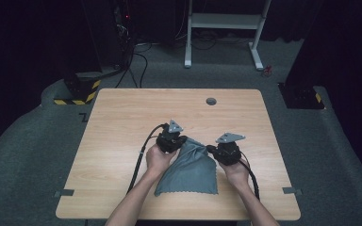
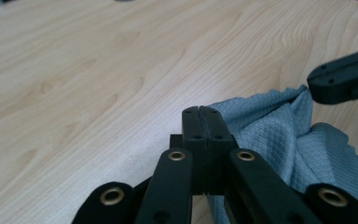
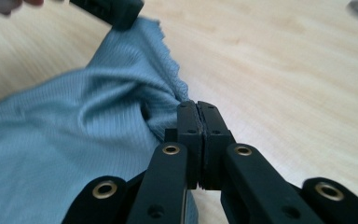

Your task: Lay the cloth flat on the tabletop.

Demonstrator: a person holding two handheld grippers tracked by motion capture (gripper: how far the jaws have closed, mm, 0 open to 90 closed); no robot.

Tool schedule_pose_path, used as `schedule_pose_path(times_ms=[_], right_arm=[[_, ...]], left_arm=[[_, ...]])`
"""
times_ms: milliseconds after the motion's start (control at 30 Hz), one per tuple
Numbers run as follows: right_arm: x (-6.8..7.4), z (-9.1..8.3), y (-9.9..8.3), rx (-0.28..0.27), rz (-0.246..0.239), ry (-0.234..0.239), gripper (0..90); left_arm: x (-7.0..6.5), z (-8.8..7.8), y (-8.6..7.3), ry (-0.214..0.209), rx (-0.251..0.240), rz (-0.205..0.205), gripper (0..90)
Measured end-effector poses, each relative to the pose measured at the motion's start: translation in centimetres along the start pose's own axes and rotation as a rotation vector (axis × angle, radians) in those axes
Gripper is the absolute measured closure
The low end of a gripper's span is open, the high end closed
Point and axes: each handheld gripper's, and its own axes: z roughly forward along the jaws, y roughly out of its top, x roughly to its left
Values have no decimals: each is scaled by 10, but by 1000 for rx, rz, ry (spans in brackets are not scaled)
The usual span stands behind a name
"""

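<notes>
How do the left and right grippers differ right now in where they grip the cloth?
The left gripper pinches the far left corner of the grey-blue cloth, while the right gripper pinches the far right corner. In the high view the left gripper sits a little farther up the wooden table than the right one. In common: both have their jaws shut on the cloth's edge, with its near edge still lying on the table.

Both forearms reached in over the table's (image 1: 122, 122) near edge, the left gripper (image 1: 181, 140) and the right gripper (image 1: 213, 149) angled toward each other, jaws pressed together on the cloth (image 1: 191, 172).
</notes>
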Motion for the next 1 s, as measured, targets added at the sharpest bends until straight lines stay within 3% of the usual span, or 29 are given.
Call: schedule_pose_path(times_ms=[100, 167, 333, 467, 700, 867, 933, 1000], right_arm=[[-1, -7, 9, -47, -1, -17, 888], [-2, -7, 17, -48, -4, -27, 887], [1, 15, 27, 15, -41, -47, 857], [-2, 27, 20, 61, -18, -33, 768], [-17, 25, -6, 103, 62, -46, 712], [-13, 31, -14, 146, 42, -60, 711], [-10, 34, -14, 148, 23, -65, 746], [-9, 35, -12, 156, 1, -54, 841]], left_arm=[[1, -5, 2, 10, -26, 2, 898], [2, -5, 1, 34, -13, 11, 897], [8, 6, -14, 69, 32, -18, 895], [13, 12, -29, 71, 67, -36, 891], [15, 11, -34, 61, 76, -49, 829], [16, 15, -36, 48, 88, -76, 772], [16, 16, -37, 49, 96, -82, 732], [16, 16, -38, 51, 101, -88, 662]])
